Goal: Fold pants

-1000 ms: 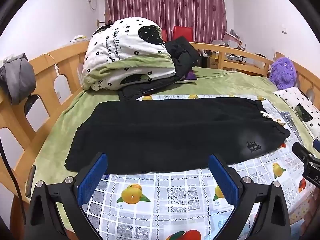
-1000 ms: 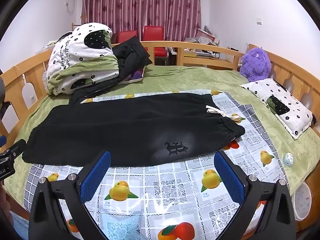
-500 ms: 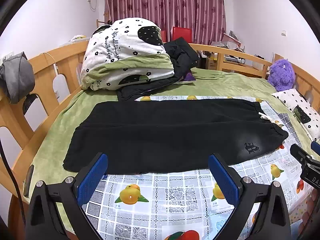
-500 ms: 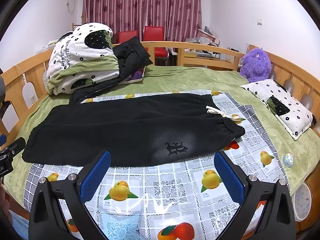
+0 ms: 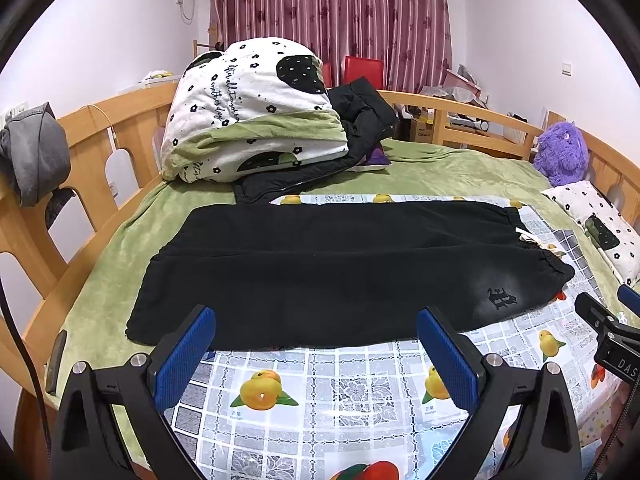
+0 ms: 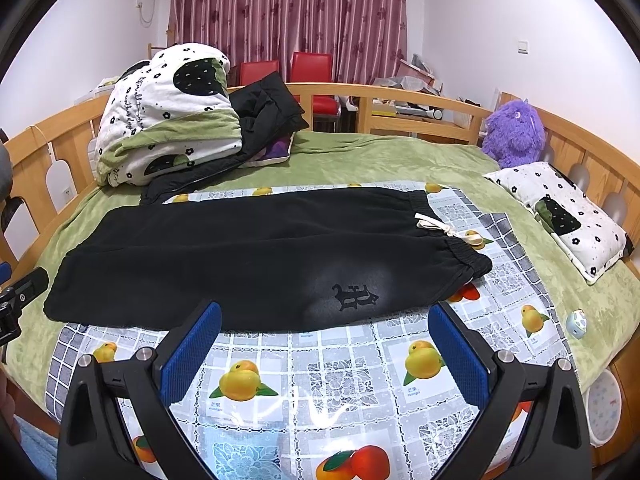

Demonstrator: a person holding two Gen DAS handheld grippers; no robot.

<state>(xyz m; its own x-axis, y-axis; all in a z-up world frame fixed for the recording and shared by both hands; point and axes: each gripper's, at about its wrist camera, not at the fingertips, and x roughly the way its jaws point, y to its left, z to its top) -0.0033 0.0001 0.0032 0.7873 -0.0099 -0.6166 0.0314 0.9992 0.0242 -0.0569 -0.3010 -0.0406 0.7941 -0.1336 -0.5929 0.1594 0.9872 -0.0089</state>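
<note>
Black pants [image 5: 340, 268] lie flat across the bed [image 5: 440, 168], and we see them from both hand-held grippers. They rest on a plastic sheet with fruit pictures [image 5: 340, 384], but the leg ends hang over onto the green blanket [image 5: 104, 280]. The waist end points to our right. A white drawstring [image 6: 444, 228] sits at the waist, and a small dark logo [image 6: 355, 296] shows on the cloth near the front edge.

Our left hand-held gripper [image 5: 316, 354] is wide open and holds nothing. Its blue pads [image 5: 182, 356] float just in front of the near edge of the pants, toward the leg end. Our right hand-held gripper [image 6: 324, 354] is wide open too, with nothing in it. Its blue pads [image 6: 458, 356] float just in front of the near edge, close to the logo. We cannot tell if any pad touches the cloth.

At the back of the bed sits a big folded quilt [image 5: 252, 108], white with black flowers and green trim. A black jacket [image 5: 352, 120] leans right beside it. A fuzzy purple toy [image 6: 512, 128] sits by the wooden rail [image 6: 400, 96] on the right, and a small flowered pillow [image 6: 560, 212] lies near it. Red chairs [image 6: 310, 68] stand behind the bed, in front of the dark red curtain [image 6: 288, 12].
</note>
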